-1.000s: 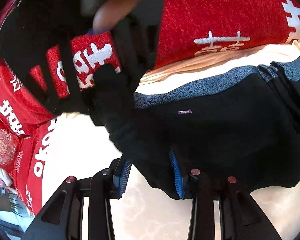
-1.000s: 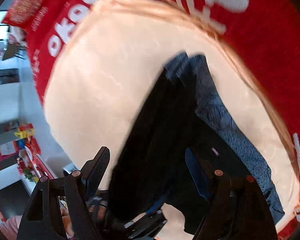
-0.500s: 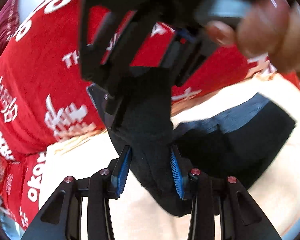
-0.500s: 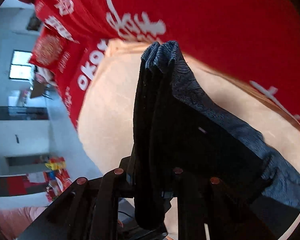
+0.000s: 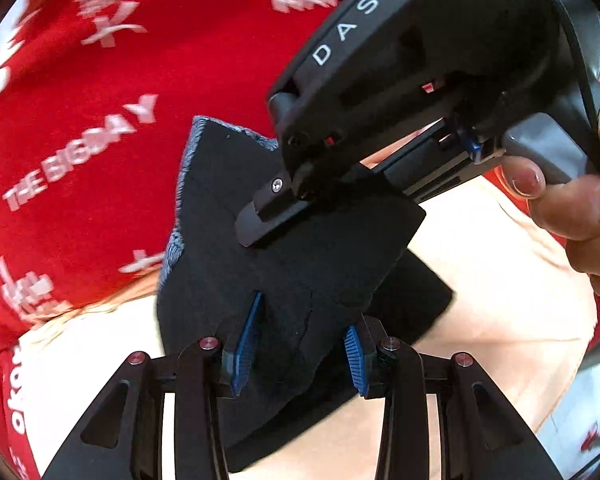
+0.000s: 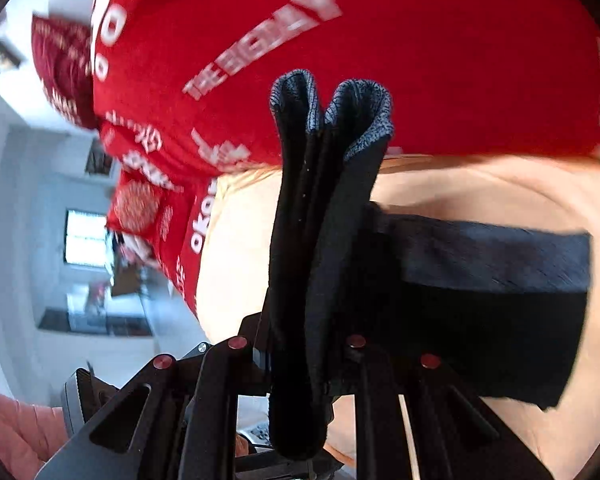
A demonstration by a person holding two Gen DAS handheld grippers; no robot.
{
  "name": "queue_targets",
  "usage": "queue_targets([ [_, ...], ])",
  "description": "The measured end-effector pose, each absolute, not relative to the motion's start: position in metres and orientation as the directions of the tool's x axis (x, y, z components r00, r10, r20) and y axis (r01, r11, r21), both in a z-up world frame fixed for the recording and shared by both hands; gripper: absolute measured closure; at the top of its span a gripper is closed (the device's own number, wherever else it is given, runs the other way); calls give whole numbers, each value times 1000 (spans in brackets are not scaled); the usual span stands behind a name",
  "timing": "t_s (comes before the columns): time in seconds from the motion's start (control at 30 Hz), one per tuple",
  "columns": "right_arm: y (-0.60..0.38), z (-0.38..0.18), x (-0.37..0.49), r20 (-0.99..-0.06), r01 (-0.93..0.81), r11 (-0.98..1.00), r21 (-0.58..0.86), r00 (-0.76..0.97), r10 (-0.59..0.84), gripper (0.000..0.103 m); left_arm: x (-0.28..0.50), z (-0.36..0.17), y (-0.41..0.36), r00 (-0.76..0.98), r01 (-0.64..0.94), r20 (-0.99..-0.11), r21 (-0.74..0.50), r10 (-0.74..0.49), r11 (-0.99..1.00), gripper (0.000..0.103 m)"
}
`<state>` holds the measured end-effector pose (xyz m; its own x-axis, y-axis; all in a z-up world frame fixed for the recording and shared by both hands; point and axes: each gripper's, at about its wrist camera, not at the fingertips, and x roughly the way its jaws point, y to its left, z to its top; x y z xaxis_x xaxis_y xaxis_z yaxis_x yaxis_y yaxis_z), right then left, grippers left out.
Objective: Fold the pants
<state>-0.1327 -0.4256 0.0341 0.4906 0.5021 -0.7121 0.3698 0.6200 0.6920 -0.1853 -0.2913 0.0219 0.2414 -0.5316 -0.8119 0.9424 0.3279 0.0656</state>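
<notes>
Two tongs: both are clenched on the same black pants [image 5: 300, 248], which hang bunched between them above a pale peach surface [image 5: 500, 280].
Left tongs [image 5: 300, 348]: blue-ribbed pads pinch a thick fold of the dark cloth at the near edge of the bundle.
Right tongs [image 6: 296, 364]: jaws nearly together, squeezing several stacked layers; they have just been closing, with the cloth between them. In the left wrist view this tool comes in from the upper right, held by a person's hand [image 5: 572, 208].
Waistband [image 6: 332, 112]: grey-blue ribbed knit, doubled over and standing up beyond the right tongs; another stretch of it runs off to the right, over the peach surface.
Surroundings: red fabric with white lettering [image 5: 100, 120] lies beyond the peach surface, on its far side.
Handling: soft, limp knit, light but bulky once layered; it will sag and slide out of shape wherever it is unsupported, and loose layers may slip past each other.
Where to hold: probably best at the ribbed band or at folded edges, pinching all layers together so that none drops free.
Risk: uneven layers could leave a crooked fold when laid down.
</notes>
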Motion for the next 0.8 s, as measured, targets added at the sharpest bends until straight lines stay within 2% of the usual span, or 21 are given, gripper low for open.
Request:
queue_targets([
  [0.17, -462, -5, -186, -723, 449, 572, 687, 505, 472, 85, -219, -24, -328, 204, 962, -858, 87, -471, 257, 64],
  [0.3, -487, -57, -213, -735, 519, 521, 678, 497, 461, 83, -221, -55, -341, 180, 966, -897, 83, -404, 246, 64],
  [0.33, -490, -67, -216, -743, 535, 516, 669, 489, 457, 82, -219, -57, -341, 179, 966, -902, 85, -394, 245, 61],
  [0.43, -492, -91, -222, -749, 581, 474, 661, 476, 461, 77, -215, -55, -333, 163, 962, -911, 60, -380, 268, 37],
  [0.47, -492, -93, -225, -745, 588, 460, 666, 482, 462, 72, -210, -51, -329, 155, 958, -911, 44, -383, 284, 25],
  [0.5, -492, -92, -228, -743, 598, 444, 667, 487, 460, 69, -205, -44, -322, 150, 953, -908, 28, -391, 301, 23],
  [0.63, -487, -74, -239, -793, 632, 480, 608, 457, 402, 63, -178, -23, -297, 204, 931, -902, 60, -379, 360, 23],
  [0.73, -485, -53, -250, -867, 665, 557, 498, 396, 303, 38, -143, -14, -283, 262, 891, -900, 86, -348, 447, 23],
  [0.77, -481, -45, -251, -899, 685, 584, 437, 360, 250, 33, -134, -16, -277, 272, 876, -903, 89, -333, 474, 23],
  [0.8, -483, -36, -256, -920, 698, 603, 388, 333, 207, 33, -120, -19, -274, 291, 856, -907, 103, -306, 506, 23],
])
